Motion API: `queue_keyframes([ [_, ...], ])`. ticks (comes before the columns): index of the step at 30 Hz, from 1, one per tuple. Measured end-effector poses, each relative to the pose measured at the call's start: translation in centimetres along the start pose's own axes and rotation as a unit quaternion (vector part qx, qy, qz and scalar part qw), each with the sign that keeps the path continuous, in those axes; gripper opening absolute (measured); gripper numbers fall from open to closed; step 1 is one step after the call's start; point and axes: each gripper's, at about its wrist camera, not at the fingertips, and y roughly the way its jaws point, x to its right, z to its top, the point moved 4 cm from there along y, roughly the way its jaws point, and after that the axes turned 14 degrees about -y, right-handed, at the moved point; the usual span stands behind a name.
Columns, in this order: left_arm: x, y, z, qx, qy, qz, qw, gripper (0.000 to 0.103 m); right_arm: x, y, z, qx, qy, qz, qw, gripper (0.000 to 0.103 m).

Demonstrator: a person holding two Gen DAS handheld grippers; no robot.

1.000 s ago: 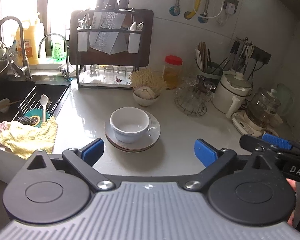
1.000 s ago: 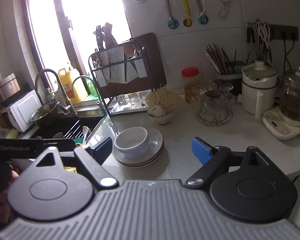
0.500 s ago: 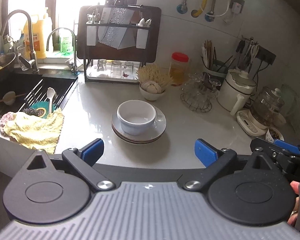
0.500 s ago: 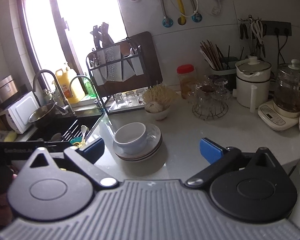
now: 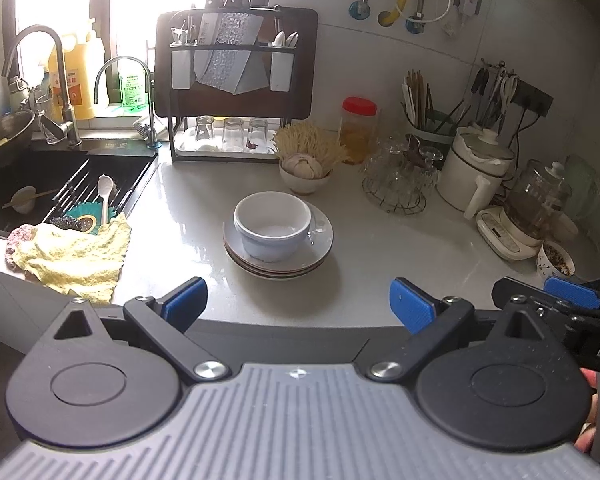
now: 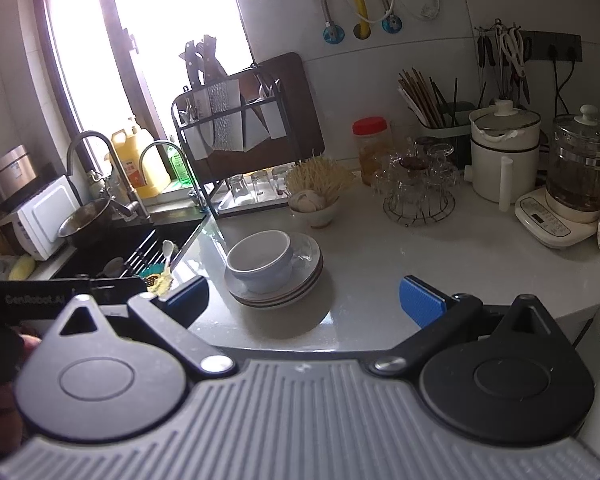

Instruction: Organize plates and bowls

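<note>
A white bowl [image 5: 274,224] sits inside a short stack of plates [image 5: 280,254] at the middle of the pale surface [image 5: 380,248], with the sink [image 5: 60,184] off at 9 o'clock and a wire rack of glasses [image 5: 396,184] toward 2 o'clock. Both tools hang back over the near edge at 6 o'clock: the left gripper [image 5: 298,306] has its jaws released and wide apart, holding nothing, and the right gripper [image 6: 304,300] is likewise spread and empty. The dishes already lie nested in one pile, which would fit a tidy finish as well as a pile waiting to be taken apart and put away, so the pictures do not settle the step in hand. If the pile is to be handled at all, I judge the glazed bowl is slippery and best taken across its rim with the jaws square to the wall, and the plates lifted level so they do not slide off one another; the small bowl of garlic [image 5: 305,176] at 12 o'clock stands near enough to be knocked. Compared with a second ago, both cameras have drawn back and risen a little: more of the surface and wall shows. The bowl and plates have not shifted, and the jaws have stayed as wide.
</note>
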Motion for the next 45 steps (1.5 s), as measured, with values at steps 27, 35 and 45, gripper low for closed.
queue_keyframes([
  [27, -1.3, 2.9, -1.3, -0.005, 0.0, 0.058, 0.9983, 0.099, 0.6, 2.7, -2.0, -0.02, 0.006, -0.009, 1.0, 0.103],
  [35, -1.4, 4.1, -1.2, -0.011, 0.005, 0.054, 0.9985, 0.099, 0.5, 3.5, -1.6, -0.015, -0.002, -0.01, 1.0, 0.103],
  [45, -1.7, 5.6, -0.5, -0.022, -0.008, 0.056, 0.9982, 0.099, 0.6, 4.6, -1.0, -0.022, -0.009, -0.005, 1.0, 0.103],
])
